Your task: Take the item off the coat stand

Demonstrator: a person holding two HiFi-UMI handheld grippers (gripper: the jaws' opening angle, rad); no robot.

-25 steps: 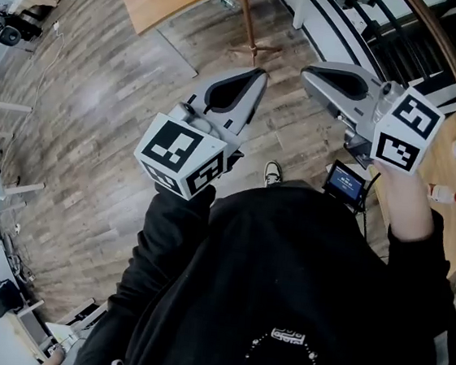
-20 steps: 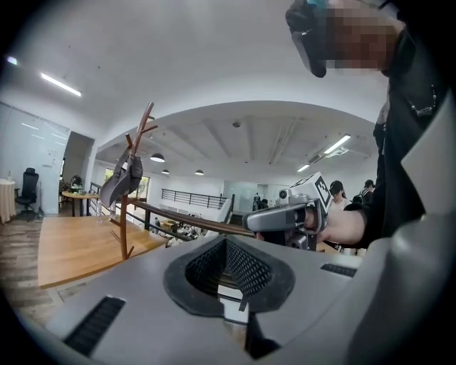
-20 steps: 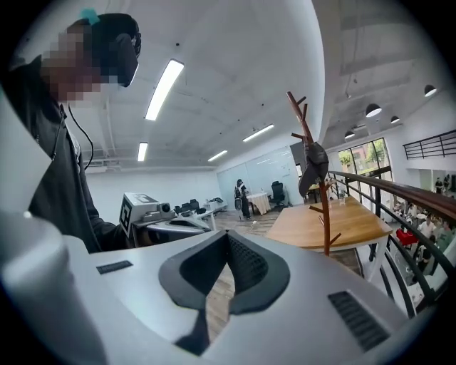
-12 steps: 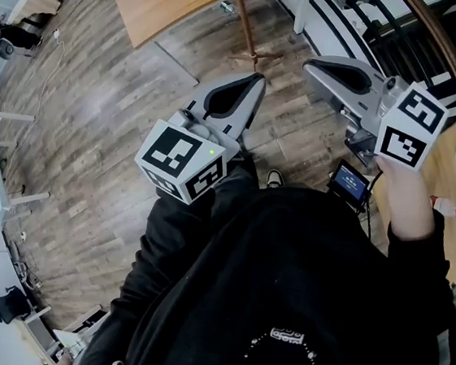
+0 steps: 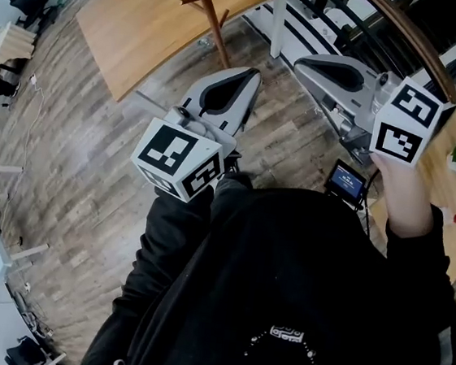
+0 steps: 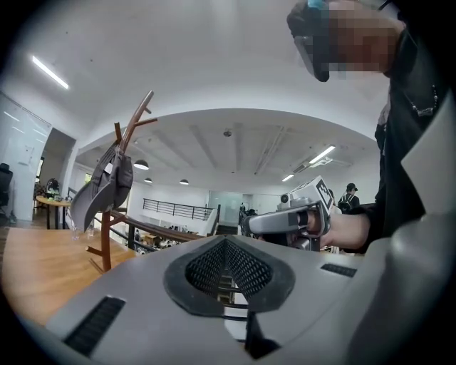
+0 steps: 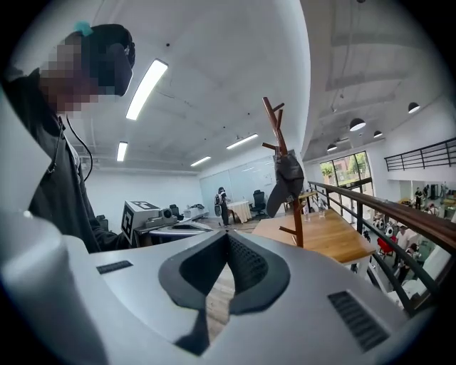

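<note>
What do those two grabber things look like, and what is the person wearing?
The left gripper and right gripper are grey tapered shells with black ridged pads. Each carries a white cube with black square markers. The sleeves are black.

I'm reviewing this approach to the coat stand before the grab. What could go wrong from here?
1. The left gripper and right gripper are both shut and empty. Unless one opens, it may just shove the grey item.
2. The item hangs from a branch of the slender coat stand. A sideways pull, rather than a lift, might snag it or tip the stand.
</note>
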